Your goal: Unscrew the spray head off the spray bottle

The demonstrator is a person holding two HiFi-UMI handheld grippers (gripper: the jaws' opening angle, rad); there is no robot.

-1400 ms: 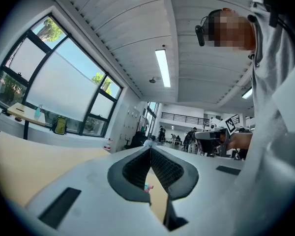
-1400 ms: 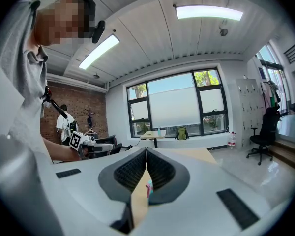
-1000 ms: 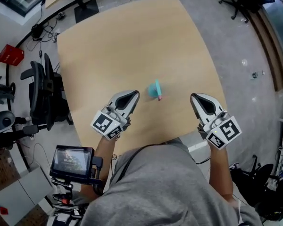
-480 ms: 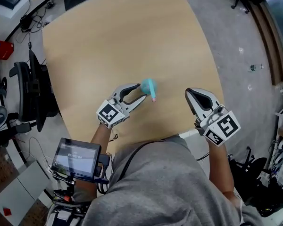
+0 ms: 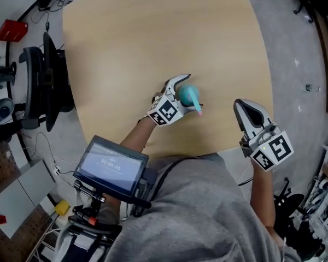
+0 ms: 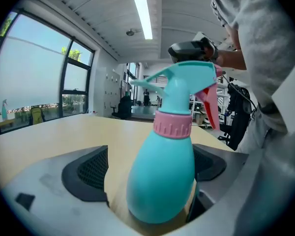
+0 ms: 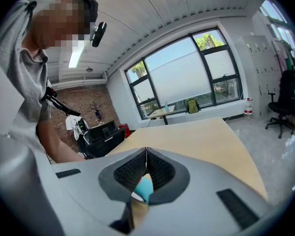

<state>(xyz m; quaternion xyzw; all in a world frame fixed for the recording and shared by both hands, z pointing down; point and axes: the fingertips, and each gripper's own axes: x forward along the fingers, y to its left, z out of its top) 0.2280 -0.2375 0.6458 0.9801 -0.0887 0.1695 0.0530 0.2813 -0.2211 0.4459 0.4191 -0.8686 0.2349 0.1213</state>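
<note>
A teal spray bottle [image 5: 189,95] with a pink collar [image 6: 172,124] and teal spray head [image 6: 187,75] stands upright on the wooden table [image 5: 153,37]. My left gripper [image 5: 184,90] reaches in from the left, its jaws opening, with the bottle's body [image 6: 162,176] between them. The left pad [image 6: 91,168] stands clear of the bottle; the right pad is partly hidden behind it. My right gripper [image 5: 241,107] hovers to the bottle's right near the table's front edge, shut and empty. A sliver of the bottle [image 7: 144,188] shows below its shut jaws [image 7: 146,154].
Black office chairs [image 5: 41,86] stand off the table's left edge and a red box [image 5: 12,30] lies on the floor beyond. A screen [image 5: 112,165] is mounted at the person's left side. The table's front edge runs just below both grippers.
My left gripper has moved from beside the bottle to around it, and its jaws have gone from shut to wide apart. The right gripper has stayed shut at the right.
</note>
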